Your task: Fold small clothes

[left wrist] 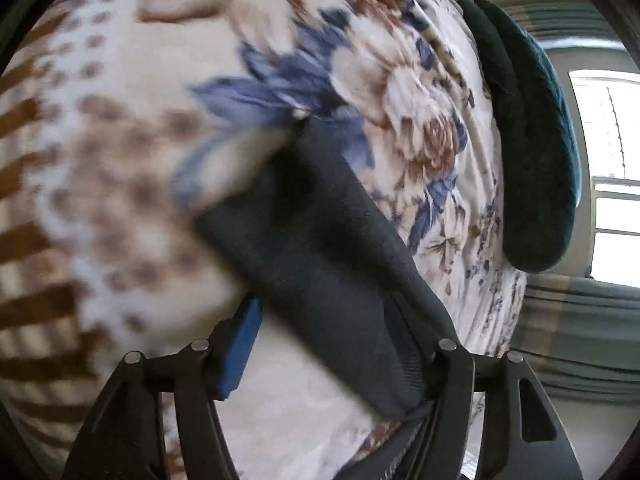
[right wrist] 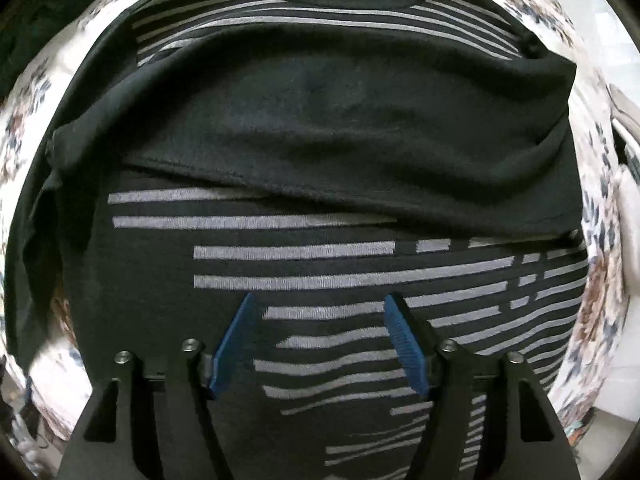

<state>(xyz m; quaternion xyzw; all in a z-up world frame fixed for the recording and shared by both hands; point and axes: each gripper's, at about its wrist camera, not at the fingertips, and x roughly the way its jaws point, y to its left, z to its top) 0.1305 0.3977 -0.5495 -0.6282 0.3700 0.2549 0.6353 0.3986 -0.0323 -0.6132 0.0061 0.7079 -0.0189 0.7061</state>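
A black shirt with grey stripes [right wrist: 320,256] lies spread on a floral bedsheet [right wrist: 600,280], its plain black part folded across the middle [right wrist: 320,128]. My right gripper [right wrist: 320,320] is open just above the striped part, blue pads [right wrist: 236,344] apart, holding nothing. In the left wrist view a black fold of the shirt [left wrist: 320,240] runs between the jaws of my left gripper [left wrist: 332,356]; the left blue pad [left wrist: 242,356] stands clear of the cloth and the right pad is hidden under it.
The floral bedsheet [left wrist: 120,160] fills the left wrist view. A dark green cushion or blanket [left wrist: 532,160] lies at the bed's far edge, with a striped curtain [left wrist: 580,320] and a bright window [left wrist: 612,160] beyond.
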